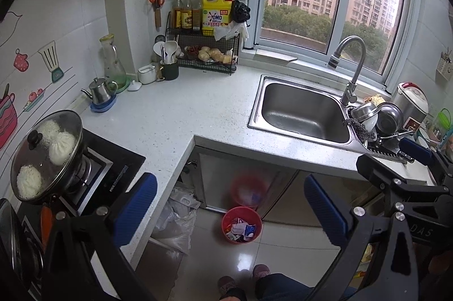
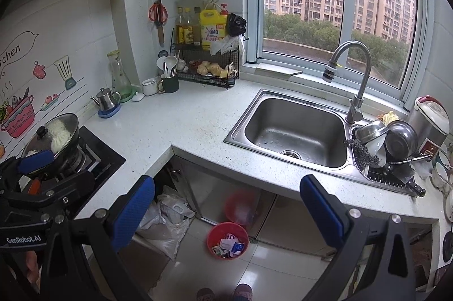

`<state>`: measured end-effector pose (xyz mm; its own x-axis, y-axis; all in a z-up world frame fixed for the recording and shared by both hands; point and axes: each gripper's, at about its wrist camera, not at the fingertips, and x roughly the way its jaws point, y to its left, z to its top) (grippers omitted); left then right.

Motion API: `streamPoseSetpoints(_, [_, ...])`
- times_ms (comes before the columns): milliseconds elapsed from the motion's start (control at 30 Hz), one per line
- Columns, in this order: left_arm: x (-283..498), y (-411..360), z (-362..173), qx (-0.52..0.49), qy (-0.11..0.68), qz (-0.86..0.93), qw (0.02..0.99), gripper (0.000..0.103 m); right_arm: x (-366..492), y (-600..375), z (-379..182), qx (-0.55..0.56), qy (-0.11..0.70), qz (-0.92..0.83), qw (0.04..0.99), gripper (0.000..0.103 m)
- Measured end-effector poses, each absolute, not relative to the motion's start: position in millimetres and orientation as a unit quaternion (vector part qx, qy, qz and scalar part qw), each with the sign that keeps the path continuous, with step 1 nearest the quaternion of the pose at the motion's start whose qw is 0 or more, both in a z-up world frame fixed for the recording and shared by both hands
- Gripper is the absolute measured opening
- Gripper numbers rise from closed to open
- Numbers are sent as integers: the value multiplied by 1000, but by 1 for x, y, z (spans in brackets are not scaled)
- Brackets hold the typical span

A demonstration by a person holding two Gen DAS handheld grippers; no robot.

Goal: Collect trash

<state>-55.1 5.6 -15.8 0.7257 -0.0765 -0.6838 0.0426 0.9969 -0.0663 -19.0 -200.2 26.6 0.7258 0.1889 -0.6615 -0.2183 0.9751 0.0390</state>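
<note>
**Scanning a bare surface before committing either tool**

Holding both tools up over the kitchen, I see the left tool with its blue pads spread wide apart and nothing between them, and the right tool likewise wide apart and empty. The red bin stands on the floor in front of the cabinet under the sink, already holding wrappers and scraps of paper. The white surface between the stove and the sink looks free of loose litter from here, so I judge this to be a search step, not a grasp.

To do it well I would sweep the view slowly and keep both tools high, clear of the lidded pan with buns on the burner. The likeliest candidate, I think, is the crumpled plastic bag on the floor just left of the bin, at the foot of the open cabinet; whether it is trash or a liner I cannot tell. If it is, I would come down from above with one tool, pinch a bunched fold instead of a flat sheet, and lift gently, since thin film slips and drags.
</note>
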Motion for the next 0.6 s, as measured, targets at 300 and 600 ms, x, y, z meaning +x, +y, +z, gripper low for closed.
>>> streamPoseSetpoints(300, [-54, 7, -16, -25, 372, -28, 928, 103, -21, -201, 27, -20, 354, 108, 929, 102])
streamPoseSetpoints(600, [-55, 4, -19, -30, 376, -30, 925, 103, -25, -202, 28, -17, 354, 102, 930, 102])
